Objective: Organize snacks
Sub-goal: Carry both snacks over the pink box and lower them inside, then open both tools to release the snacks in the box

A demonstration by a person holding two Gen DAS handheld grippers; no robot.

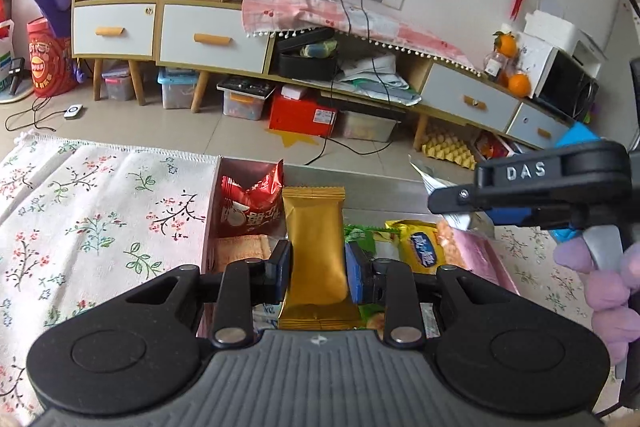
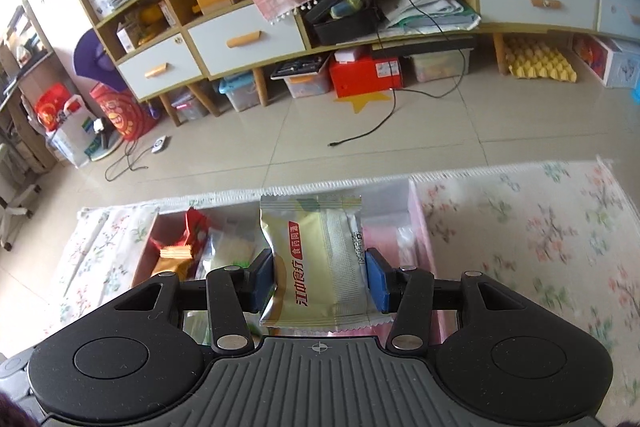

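Observation:
My left gripper [image 1: 318, 267] is shut on a gold snack packet [image 1: 316, 251], held upright above a pink box [image 1: 211, 211] of snacks. In the box lie a red packet [image 1: 250, 203], a yellow packet [image 1: 420, 247] and a green one [image 1: 358, 235]. My right gripper [image 2: 320, 281] is shut on a white and yellow-green packet [image 2: 316, 263], held above the same pink box [image 2: 424, 227]. The right gripper also shows at the right of the left wrist view [image 1: 452, 211], holding its packet.
The box sits on a floral cloth [image 1: 100, 227] on the table. Beyond the table edge is a tiled floor [image 2: 360, 147] with cables, and a long cabinet [image 1: 200, 35] with drawers and storage bins beneath.

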